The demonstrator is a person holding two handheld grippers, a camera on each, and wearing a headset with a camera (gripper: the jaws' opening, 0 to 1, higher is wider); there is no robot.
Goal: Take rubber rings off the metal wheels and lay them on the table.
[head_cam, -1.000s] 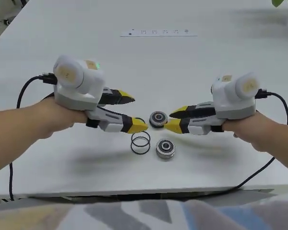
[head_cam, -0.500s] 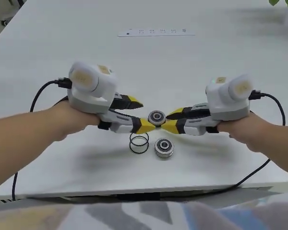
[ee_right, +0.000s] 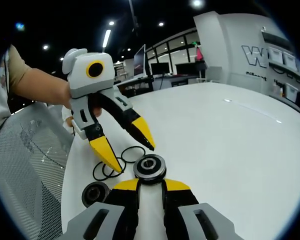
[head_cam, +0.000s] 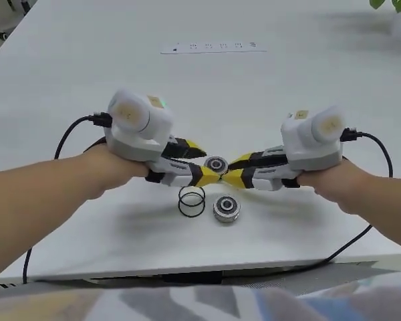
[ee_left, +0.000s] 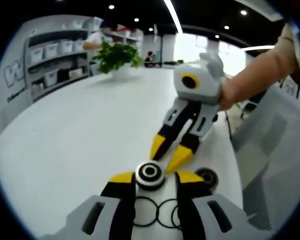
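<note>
Wheel lifted for stripping
The metal wheel (ee_right: 150, 168) hung above the bench (head_cam: 287, 87), clamped at the tips of your right gripper (ee_left: 161, 164) so its rubber ring (ee_right: 136, 169) was reachable; your left gripper (ee_right: 134, 156), jaws spread, straddled it, probably to peel that ring. Two rings (head_cam: 192, 200) lay below.

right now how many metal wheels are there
2. One wheel is pinched at the right gripper's tips; the other wheel lies on the table beside the loose rings.
</note>
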